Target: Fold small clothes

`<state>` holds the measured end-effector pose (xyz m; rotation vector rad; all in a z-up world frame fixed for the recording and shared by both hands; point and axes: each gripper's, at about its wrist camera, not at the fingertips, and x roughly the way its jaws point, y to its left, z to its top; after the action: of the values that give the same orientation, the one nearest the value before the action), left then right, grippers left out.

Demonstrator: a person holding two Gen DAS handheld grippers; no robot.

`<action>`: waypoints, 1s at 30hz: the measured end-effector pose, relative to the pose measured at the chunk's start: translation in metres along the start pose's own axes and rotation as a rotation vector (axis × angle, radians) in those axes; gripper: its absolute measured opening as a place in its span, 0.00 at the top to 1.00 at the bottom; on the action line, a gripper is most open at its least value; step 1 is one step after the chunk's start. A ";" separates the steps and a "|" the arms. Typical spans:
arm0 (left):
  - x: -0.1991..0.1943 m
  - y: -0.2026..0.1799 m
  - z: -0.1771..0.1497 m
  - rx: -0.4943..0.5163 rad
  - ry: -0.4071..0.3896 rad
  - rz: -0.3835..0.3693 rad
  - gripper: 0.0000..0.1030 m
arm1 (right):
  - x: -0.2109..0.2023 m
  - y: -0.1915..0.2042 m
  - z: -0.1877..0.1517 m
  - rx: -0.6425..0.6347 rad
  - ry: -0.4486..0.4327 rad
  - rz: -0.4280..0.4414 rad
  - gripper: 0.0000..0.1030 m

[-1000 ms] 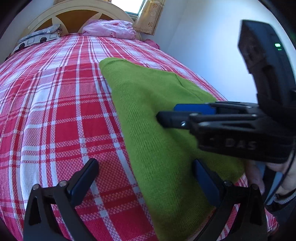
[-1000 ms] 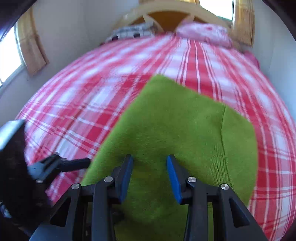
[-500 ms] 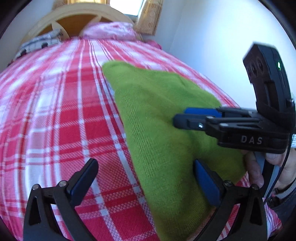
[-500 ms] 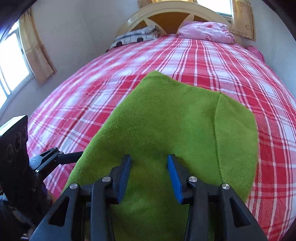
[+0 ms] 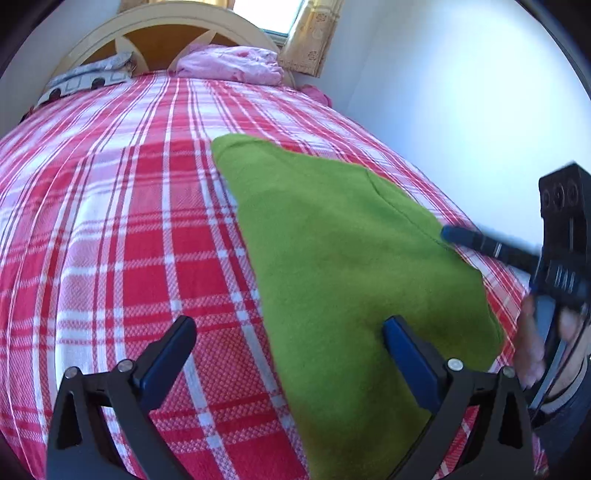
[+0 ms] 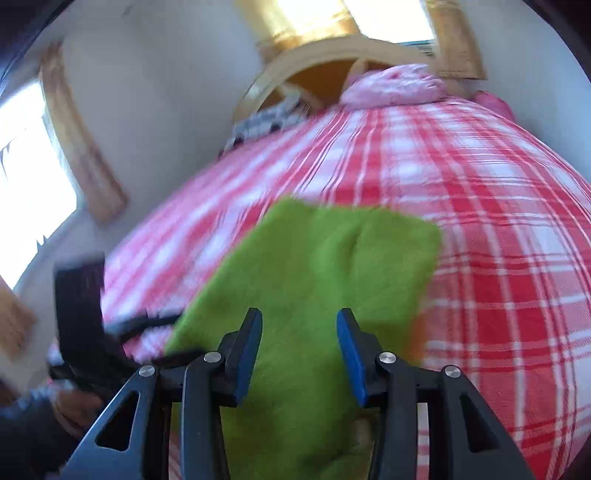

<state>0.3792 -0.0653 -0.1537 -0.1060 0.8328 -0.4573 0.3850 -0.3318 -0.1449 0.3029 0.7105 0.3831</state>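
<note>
A green knitted garment point(image 5: 343, 258) lies folded flat on the red and white checked bedspread point(image 5: 122, 240). My left gripper point(image 5: 288, 354) is open and empty, held above the garment's near left edge. My right gripper point(image 6: 299, 350) is open and empty, above the garment's near end point(image 6: 314, 288). In the left wrist view the right gripper's fingers point(image 5: 476, 240) show by the garment's right edge. In the right wrist view the left gripper point(image 6: 88, 325) shows at the left, blurred.
A pink bundle of bedding point(image 5: 229, 68) and a patterned pillow point(image 5: 85, 79) lie at the arched headboard point(image 5: 166, 29). A white wall point(image 5: 461, 92) runs close along the bed's right side. A curtained window point(image 6: 40, 177) is on the left wall.
My right gripper has drawn back to the right, off the middle of the garment, and its view has tilted up. My left gripper has lifted a little. Both stay open.
</note>
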 end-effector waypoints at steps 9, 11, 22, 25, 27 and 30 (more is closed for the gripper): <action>0.006 -0.002 -0.009 -0.003 0.027 -0.022 0.00 | 0.012 -0.081 0.011 0.283 0.052 -0.021 0.38; 0.007 -0.001 -0.009 -0.014 0.030 -0.033 0.00 | 0.020 -0.091 0.009 0.306 0.075 -0.024 0.38; 0.007 -0.004 -0.010 -0.004 0.030 -0.031 0.00 | 0.066 -0.115 0.021 0.413 0.109 0.092 0.38; 0.007 -0.004 -0.011 -0.004 0.031 -0.033 0.00 | 0.080 -0.113 0.027 0.403 0.121 0.110 0.38; 0.006 -0.005 -0.011 -0.003 0.031 -0.035 0.00 | 0.086 -0.109 0.029 0.390 0.126 0.122 0.38; 0.008 -0.005 -0.010 0.001 0.033 -0.039 0.00 | 0.092 -0.105 0.029 0.371 0.126 0.138 0.39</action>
<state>0.3743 -0.0723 -0.1645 -0.1145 0.8639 -0.4972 0.4936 -0.3885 -0.2177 0.6856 0.8872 0.4028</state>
